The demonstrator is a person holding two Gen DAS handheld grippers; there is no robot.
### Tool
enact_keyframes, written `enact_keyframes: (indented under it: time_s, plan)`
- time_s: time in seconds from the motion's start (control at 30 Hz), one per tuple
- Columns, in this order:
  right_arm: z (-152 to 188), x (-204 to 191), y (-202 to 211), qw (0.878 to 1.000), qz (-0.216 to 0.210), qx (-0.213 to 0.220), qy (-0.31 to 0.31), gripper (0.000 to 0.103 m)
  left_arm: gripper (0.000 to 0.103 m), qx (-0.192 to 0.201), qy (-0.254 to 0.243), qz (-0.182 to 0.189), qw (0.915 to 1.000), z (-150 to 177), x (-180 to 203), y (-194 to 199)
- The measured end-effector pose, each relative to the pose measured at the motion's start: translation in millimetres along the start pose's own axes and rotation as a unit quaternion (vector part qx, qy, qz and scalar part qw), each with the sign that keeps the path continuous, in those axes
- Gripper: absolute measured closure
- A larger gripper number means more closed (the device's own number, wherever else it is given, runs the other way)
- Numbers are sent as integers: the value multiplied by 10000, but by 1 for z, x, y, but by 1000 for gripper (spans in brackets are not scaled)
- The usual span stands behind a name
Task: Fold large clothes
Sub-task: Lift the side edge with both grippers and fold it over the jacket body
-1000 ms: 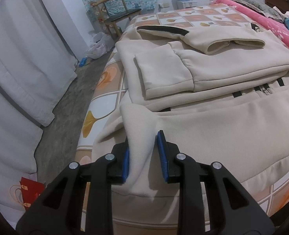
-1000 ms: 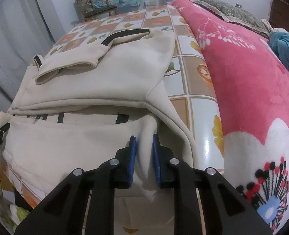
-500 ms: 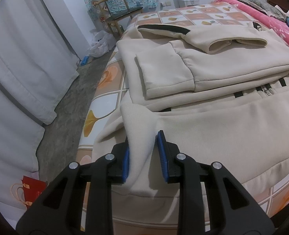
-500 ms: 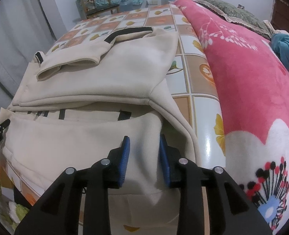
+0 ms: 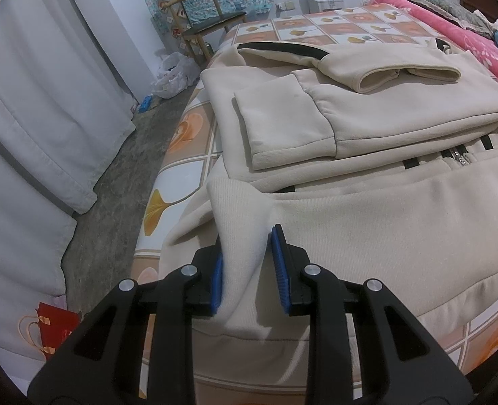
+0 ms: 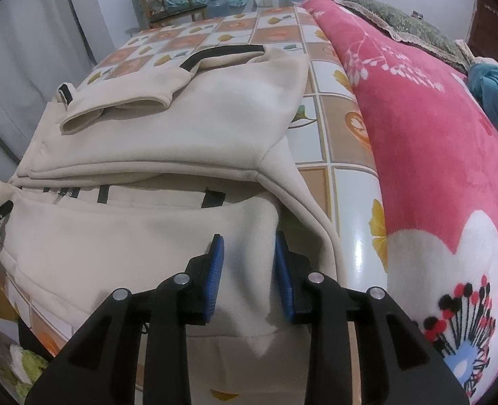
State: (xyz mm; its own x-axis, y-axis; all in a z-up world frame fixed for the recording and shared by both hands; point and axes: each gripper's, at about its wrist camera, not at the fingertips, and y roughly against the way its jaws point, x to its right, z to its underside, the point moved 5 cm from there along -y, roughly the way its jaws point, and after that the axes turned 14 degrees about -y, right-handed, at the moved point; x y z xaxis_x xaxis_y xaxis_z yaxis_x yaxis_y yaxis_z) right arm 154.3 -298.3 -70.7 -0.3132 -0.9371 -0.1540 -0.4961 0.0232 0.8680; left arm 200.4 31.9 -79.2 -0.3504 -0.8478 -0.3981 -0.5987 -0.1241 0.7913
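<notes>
Crosswise, hoodie [image 5: 367,226] spans bed [image 5: 316,27] (collar pointing away).

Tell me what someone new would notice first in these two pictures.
A big cream garment lies partly folded across the tile-patterned bed, with its near hem at the bed's front edge. Each black tool with blue pads, left tool and right tool, straddles a corner of that hem. A bright pink floral blanket fills the bed's right side.

Both wrist views close, angled down over bed edge, sharing cream jacket [image 5: 367,108].
</notes>
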Motion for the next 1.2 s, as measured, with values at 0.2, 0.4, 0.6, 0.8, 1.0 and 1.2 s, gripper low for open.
enact_keyframes:
  time_s: [0.2,0.4,0.6,0.8,1.0,1.2]
  plan:
    - [1,-3,-1,9998,131,46,153,73,77,-1,-2,5,10000,0,0,0]
    - [4,-8,1,9980,281,215,516,81,79,33,-143,-154,9998,-1,2,1]
    - [10,-8,26,9971,256,554,462,97,97,426,-419,-464,9971,3,5,22]
    - [23,-8,92,9928,-118,1168,223,97,98,1437,99,56,9896,18,-25,94]
    - [-8,-26,141,9819,-509,1798,313,97,98,2221,657,557,9712,-5,-61,136]
    - [-95,-43,136,9724,-531,2213,516,97,98,2634,708,543,9605,-75,-104,117]
